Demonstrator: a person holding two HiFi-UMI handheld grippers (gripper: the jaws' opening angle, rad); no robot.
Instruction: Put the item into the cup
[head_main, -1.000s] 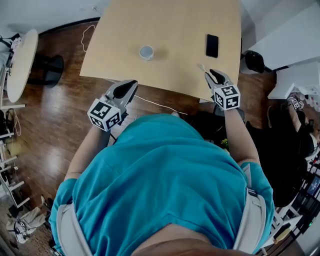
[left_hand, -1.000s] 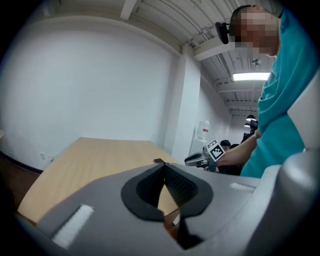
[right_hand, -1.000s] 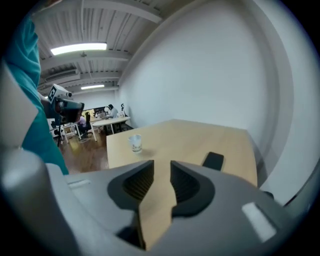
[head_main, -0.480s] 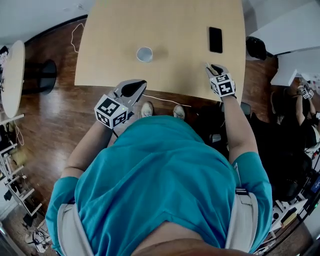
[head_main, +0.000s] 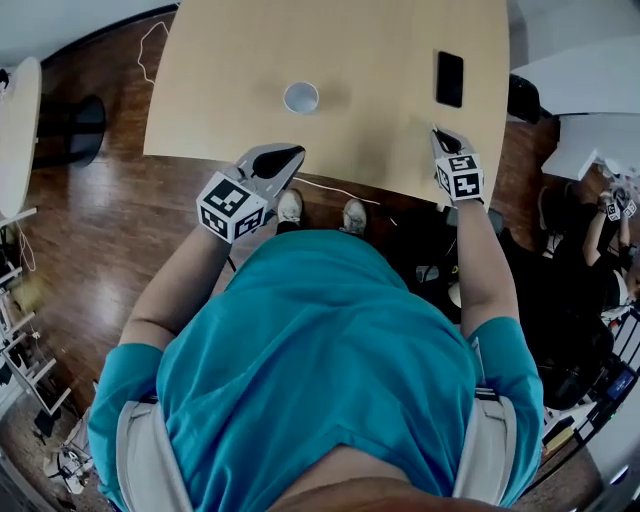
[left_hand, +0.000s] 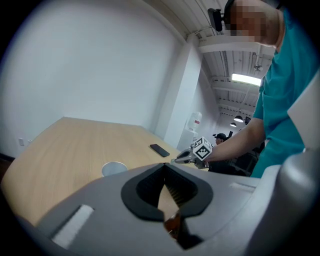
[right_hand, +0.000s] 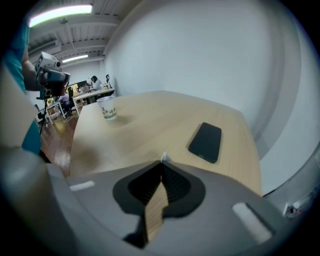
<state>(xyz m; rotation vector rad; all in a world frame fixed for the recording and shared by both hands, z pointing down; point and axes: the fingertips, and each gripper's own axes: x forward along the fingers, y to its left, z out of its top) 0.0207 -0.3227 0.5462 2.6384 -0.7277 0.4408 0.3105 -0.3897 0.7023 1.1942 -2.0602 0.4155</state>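
Right tool (right_hand: 161, 164) was found closed on a small white item (right_hand: 163, 158) at the bench (head_main: 380, 60) edge. Left tool (left_hand: 165, 169) was closed, empty, with the cup (head_main: 300, 97) at its 12 o'clock.

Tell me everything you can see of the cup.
The cup is small and pale, paper by its look, with a round open mouth and some small coloured print on its side, too blurred to read. It stands upright and alone on the light wooden table, to the person's left of the dark phone. Nothing shows inside it, and only the table touches it.
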